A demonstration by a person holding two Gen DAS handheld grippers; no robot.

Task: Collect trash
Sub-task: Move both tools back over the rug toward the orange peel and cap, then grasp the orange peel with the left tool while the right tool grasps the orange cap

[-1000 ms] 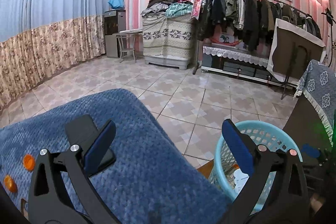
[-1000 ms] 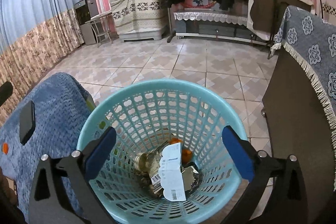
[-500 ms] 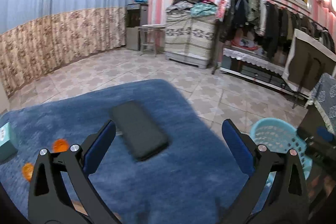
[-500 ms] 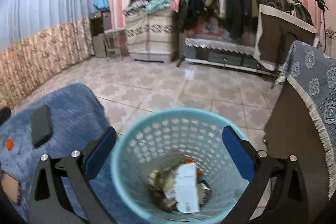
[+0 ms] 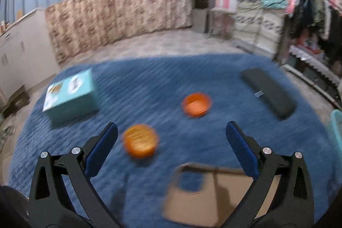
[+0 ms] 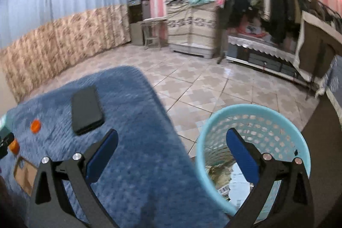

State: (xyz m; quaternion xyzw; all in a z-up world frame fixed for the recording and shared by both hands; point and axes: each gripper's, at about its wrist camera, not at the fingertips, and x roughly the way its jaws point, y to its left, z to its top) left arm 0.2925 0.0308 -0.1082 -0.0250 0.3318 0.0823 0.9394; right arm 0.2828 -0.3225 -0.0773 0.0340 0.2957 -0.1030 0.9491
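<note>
Two orange caps (image 5: 141,141) (image 5: 196,104) lie blurred on the blue blanket (image 5: 162,87) — the left gripper (image 5: 171,142), wide open and empty, has swung over from the basket (image 6: 254,114); the right gripper (image 6: 171,142) gapes empty too.

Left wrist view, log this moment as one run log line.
left tongs: open, empty | over: blue blanket | nearest: orange cap | right tongs: open, empty | basket: holds trash

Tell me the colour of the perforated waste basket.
Light turquoise waste basket; the right wrist view shows it best.
</note>
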